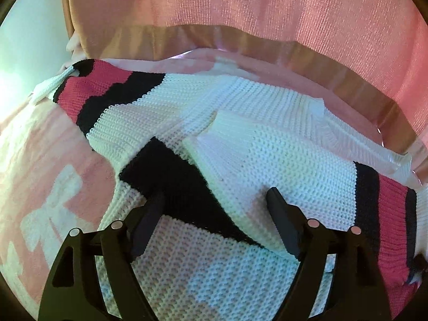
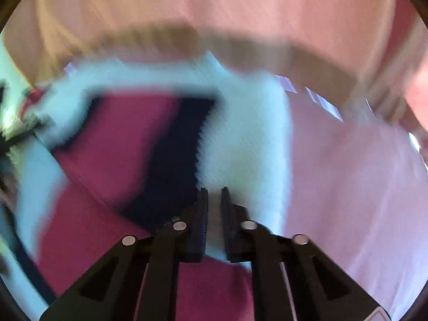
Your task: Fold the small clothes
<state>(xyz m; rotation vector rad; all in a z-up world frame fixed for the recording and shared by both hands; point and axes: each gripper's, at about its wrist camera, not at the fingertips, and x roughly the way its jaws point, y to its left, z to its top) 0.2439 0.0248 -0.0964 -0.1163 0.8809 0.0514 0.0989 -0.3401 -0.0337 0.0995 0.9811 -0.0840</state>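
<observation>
here, the white waffle-knit sweater with black and red bands [image 1: 267, 144] lies partly folded on a pink bedcover with white block shapes [image 1: 45, 187], in front of a pink woven headboard panel [image 1: 267, 13] edged in tan. in the left wrist view, one sleeve crosses the body of the garment, and a black band runs diagonally below it. the left gripper [image 1: 216, 200] points down at the knit with its two black fingers [image 1: 281, 214] well apart; both tips rest on or just above the fabric, and nothing is clamped between them. the right wrist view is blurred. there, the right gripper [image 2: 214, 192] has its fingers drawn close together over the white edge of the sweater, beside a black and a red band. whether fabric is pinched between them cannot be told.
</observation>
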